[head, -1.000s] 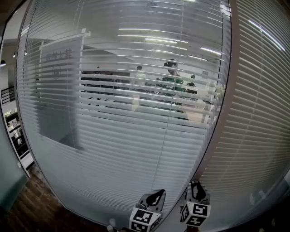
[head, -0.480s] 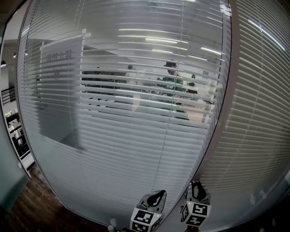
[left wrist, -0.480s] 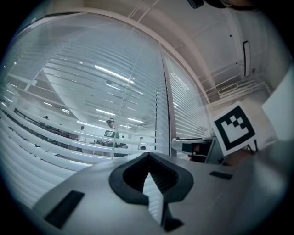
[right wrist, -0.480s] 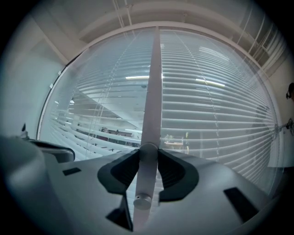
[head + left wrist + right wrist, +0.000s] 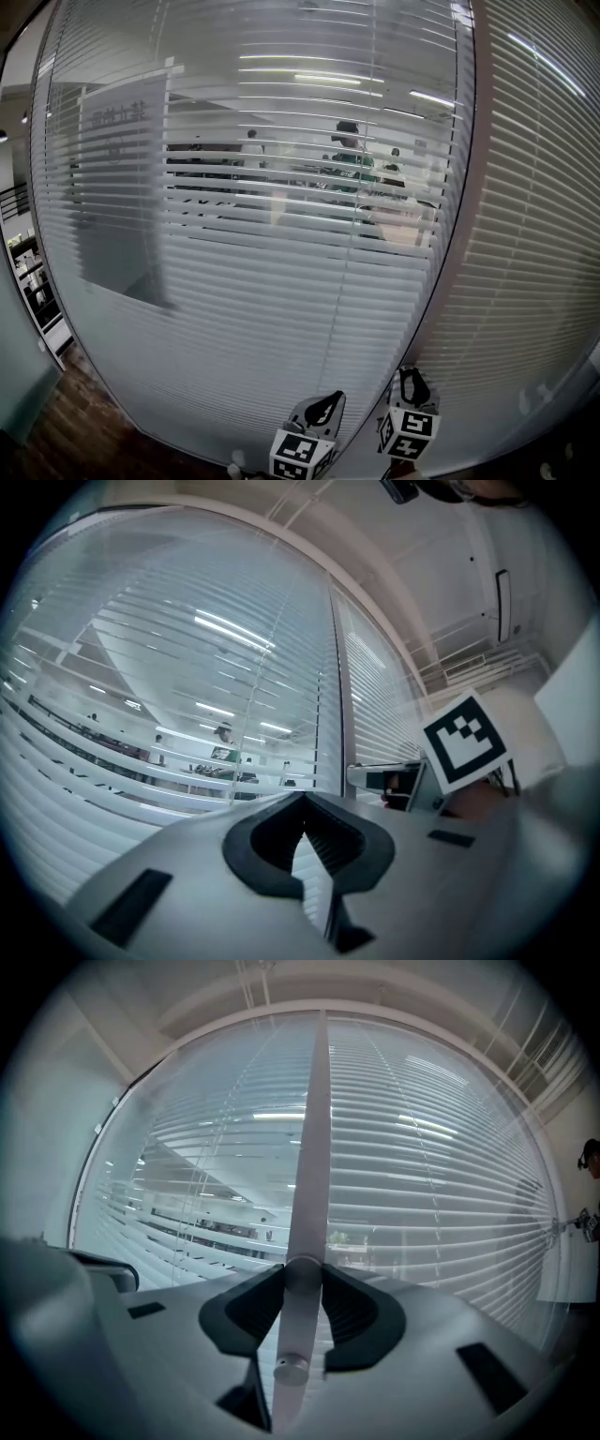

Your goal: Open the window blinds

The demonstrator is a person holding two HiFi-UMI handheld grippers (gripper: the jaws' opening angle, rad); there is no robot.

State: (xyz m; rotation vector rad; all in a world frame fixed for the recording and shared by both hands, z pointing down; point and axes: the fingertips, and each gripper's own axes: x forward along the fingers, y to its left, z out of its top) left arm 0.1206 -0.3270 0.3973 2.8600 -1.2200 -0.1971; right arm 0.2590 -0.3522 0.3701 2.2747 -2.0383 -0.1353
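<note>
Running up between the right tongs (image 5: 302, 1277), the blinds' tilt wand (image 5: 311, 1129) is gripped just above its lower end. The left tongs (image 5: 302, 803) are clenched on nothing, just beside the right. Beyond both, the window blinds (image 5: 281, 281) are hung close ahead, with an office glimpsed through their slats.

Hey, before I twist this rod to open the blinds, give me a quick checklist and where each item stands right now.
1. Right gripper clamped on the rod: ok, jaws closed around it.
2. Rod end below the grip: ok, its cap shows under the jaws.
3. Left gripper free: ok, jaws together, nothing between them.
4. Blinds open: not ok, only a middle band shows the office; lower slats look closed.
5. Twist direction that opens the slats: cannot tell.
</note>
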